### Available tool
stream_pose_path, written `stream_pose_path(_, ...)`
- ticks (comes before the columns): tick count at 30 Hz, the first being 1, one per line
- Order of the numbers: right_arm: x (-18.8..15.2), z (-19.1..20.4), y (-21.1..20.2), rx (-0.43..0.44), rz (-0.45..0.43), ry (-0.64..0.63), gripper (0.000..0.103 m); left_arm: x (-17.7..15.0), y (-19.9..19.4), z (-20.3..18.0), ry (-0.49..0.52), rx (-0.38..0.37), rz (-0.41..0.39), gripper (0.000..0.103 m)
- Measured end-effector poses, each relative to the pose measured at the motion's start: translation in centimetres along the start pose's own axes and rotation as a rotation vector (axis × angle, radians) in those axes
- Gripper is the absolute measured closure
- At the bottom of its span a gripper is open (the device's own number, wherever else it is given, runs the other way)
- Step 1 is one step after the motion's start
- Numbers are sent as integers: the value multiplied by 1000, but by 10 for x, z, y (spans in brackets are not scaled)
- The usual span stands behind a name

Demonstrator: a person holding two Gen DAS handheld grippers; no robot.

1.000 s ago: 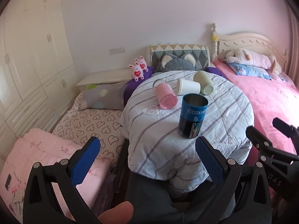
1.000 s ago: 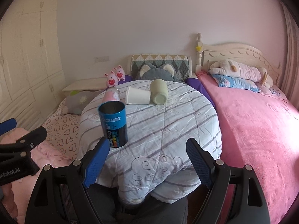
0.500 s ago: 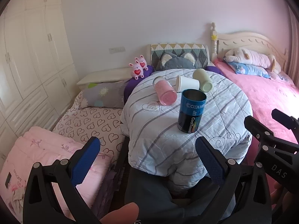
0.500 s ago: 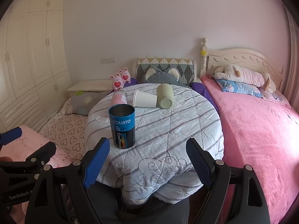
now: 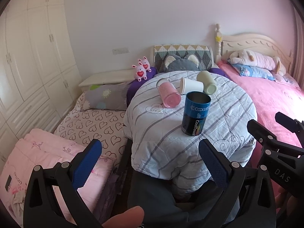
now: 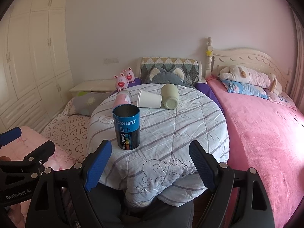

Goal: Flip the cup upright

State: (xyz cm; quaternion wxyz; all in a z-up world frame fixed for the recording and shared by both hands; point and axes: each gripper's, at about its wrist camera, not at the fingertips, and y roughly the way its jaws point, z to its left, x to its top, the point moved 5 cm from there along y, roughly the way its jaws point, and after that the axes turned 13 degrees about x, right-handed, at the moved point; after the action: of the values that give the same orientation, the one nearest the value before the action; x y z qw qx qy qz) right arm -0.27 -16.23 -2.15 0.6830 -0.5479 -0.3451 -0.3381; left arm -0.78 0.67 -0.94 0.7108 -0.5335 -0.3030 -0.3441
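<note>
A blue Cooltime can (image 5: 195, 114) (image 6: 127, 126) stands upright, mouth up, near the front of a round table with a striped quilt (image 5: 224, 114) (image 6: 180, 129). Behind it three cups lie on their sides: a pink cup (image 5: 168, 93) (image 6: 123, 98), a white paper cup (image 5: 191, 85) (image 6: 149, 99) and a pale green cup (image 5: 206, 82) (image 6: 170, 96). My left gripper (image 5: 150, 159) is open and empty, short of the table's front edge. My right gripper (image 6: 150, 161) is open and empty, also short of the table.
A pink bed (image 6: 266, 133) with a plush toy (image 6: 250, 76) lies to the right. A low mattress with heart sheets (image 5: 91, 125) and a pink quilt (image 5: 38, 159) lies left. Cushions (image 6: 167, 72) and wardrobes (image 5: 28, 66) stand behind.
Both grippers have drawn back and risen a little, so the table looks slightly farther. The cups and the can have not moved. Both grippers stay open.
</note>
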Motion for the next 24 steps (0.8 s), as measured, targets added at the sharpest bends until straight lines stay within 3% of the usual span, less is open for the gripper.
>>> stream_pose_path(24,-2,1,2,5,7,-1,18,0,0,2,0,-16,0,0)
